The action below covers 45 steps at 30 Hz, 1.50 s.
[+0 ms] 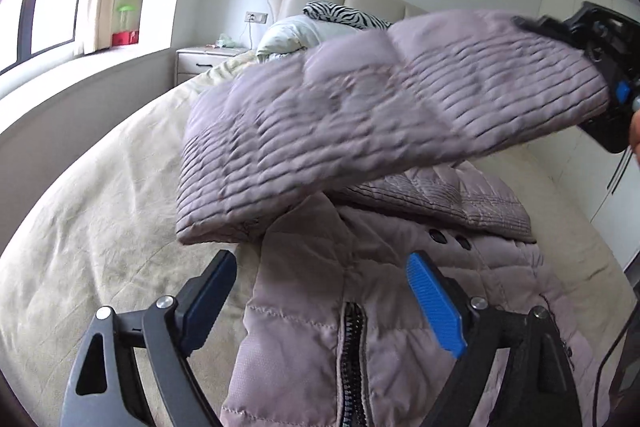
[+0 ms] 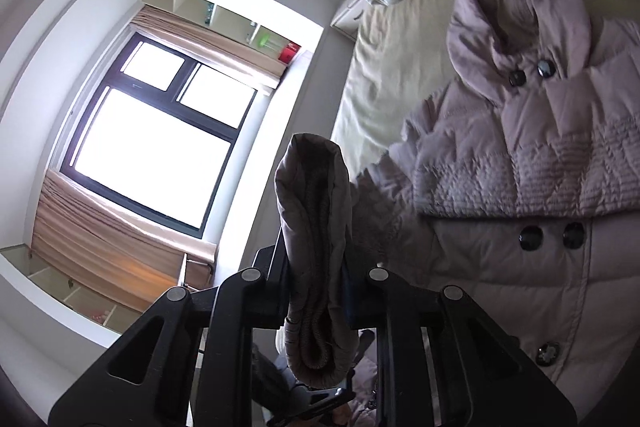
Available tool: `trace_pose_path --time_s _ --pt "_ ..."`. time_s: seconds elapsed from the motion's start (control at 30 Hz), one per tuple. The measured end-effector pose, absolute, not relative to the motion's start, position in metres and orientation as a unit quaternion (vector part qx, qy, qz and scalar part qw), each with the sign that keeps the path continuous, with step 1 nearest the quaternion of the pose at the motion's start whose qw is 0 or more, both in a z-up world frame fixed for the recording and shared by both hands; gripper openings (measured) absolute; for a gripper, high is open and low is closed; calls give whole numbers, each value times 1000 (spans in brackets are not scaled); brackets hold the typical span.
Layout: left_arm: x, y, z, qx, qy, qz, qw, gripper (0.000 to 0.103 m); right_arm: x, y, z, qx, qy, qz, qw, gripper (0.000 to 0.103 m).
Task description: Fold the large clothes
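A mauve quilted hooded coat [image 1: 340,339] lies front up on the bed, with dark buttons and a black zipper [image 1: 354,355]; it also shows in the right wrist view [image 2: 520,235]. My right gripper [image 2: 316,267] is shut on the cuff [image 2: 312,227] of one sleeve. That sleeve [image 1: 380,107] hangs lifted across the coat in the left wrist view, with the right gripper [image 1: 608,75] at its far end. My left gripper [image 1: 320,295] is open and empty, low over the coat's front near the zipper.
The coat lies on a cream bedsheet [image 1: 100,247]. White pillows [image 1: 296,35] and a zebra-print cushion [image 1: 344,13] sit at the padded headboard. A nightstand [image 1: 204,59] stands by the bed. A window with curtains [image 2: 160,139] is on the left wall.
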<state>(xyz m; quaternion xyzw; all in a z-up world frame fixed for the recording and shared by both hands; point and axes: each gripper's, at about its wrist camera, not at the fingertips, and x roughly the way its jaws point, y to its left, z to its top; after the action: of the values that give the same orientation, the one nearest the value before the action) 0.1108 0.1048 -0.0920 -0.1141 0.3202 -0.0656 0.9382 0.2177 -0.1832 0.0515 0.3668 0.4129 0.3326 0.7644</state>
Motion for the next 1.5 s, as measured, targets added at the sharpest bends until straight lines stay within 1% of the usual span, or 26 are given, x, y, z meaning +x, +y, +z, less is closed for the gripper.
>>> trace_pose_path --time_s 0.17,0.23,0.4,0.43,0.47,0.5,0.53,0.57,0.6,0.67,0.77,0.87,0.93,1.03,1.13,1.23,1.3,1.37,1.4,1.5 --pt "149 133 -101 -165 334 -30 927 90 233 -175 140 343 355 362 791 18" --pt "167 137 -102 -167 337 -18 926 90 233 -170 171 328 338 375 798 18" --pt "224 135 -114 -169 372 -10 913 89 238 -166 212 320 308 392 805 18" --pt "234 136 -120 -175 381 -12 908 85 238 -170 216 325 302 394 805 18" --pt "244 136 -124 -182 387 -16 904 71 237 -176 219 330 297 394 805 18" --pt "252 135 -129 -189 395 -19 899 63 238 -184 219 335 290 392 807 18" --pt "259 136 -133 -196 403 -19 894 49 233 -197 218 339 282 388 809 18" --pt "265 136 -137 -199 406 -18 892 39 232 -211 216 347 276 381 811 18" --pt "269 135 -140 -194 409 -13 892 37 235 -225 212 358 273 374 811 18" --pt "277 135 -140 -178 408 -4 895 33 240 -256 197 379 265 356 812 18" --pt "283 133 -140 -147 401 5 904 32 249 -307 164 408 257 312 819 18" --pt "286 113 -146 -62 400 20 914 32 260 -358 117 437 266 259 819 17" --pt "288 106 -155 -36 406 20 913 33 267 -393 75 457 277 221 816 17" --pt "290 107 -161 -28 409 19 912 33 271 -436 1 487 310 163 800 17" --pt "292 102 -163 -6 409 20 912 33 272 -463 -73 507 350 106 780 17" --pt "287 90 -159 40 409 21 912 33 271 -476 -137 523 377 73 761 17" --pt "282 83 -153 77 409 14 909 35 269 -478 -158 532 369 76 758 16" --pt "272 80 -145 103 408 6 907 44 270 -477 -163 530 366 79 761 16" --pt "265 82 -140 108 410 -1 906 45 272 -476 -163 524 369 81 763 16" --pt "245 92 -123 87 424 -31 901 53 270 -476 -156 505 380 83 770 17"
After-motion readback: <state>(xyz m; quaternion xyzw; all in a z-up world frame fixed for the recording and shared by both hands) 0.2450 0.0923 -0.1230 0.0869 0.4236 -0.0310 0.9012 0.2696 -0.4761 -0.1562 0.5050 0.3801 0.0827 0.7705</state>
